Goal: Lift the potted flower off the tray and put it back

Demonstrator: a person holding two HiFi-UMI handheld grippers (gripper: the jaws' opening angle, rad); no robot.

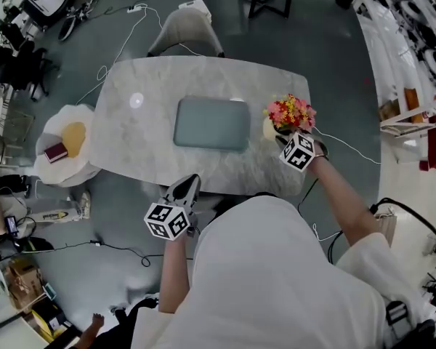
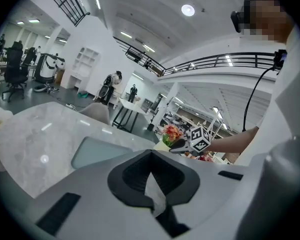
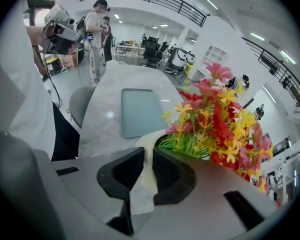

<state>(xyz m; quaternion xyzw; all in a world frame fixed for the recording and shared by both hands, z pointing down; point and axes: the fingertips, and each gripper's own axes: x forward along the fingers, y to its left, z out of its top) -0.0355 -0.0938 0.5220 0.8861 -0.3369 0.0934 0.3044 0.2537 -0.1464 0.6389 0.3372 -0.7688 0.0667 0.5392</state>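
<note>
One potted flower (image 3: 215, 119) in the right claw (image 3: 148, 154), one tray (image 3: 140, 111).

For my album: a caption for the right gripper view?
Right tool grips the potted flower by its rim; the grey tray lies beyond on the marble table.

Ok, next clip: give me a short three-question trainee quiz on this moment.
1. True or false: the cream pot of red and yellow flowers stands on the grey-green rectangular tray.
2. Which grips the pot's rim: A the left gripper, B the right gripper?
3. Fill in: the left gripper's jaws are ____ and empty.
Key: 1 false, it is off the tray, to its right in the head view; 2 B; 3 shut.
</note>
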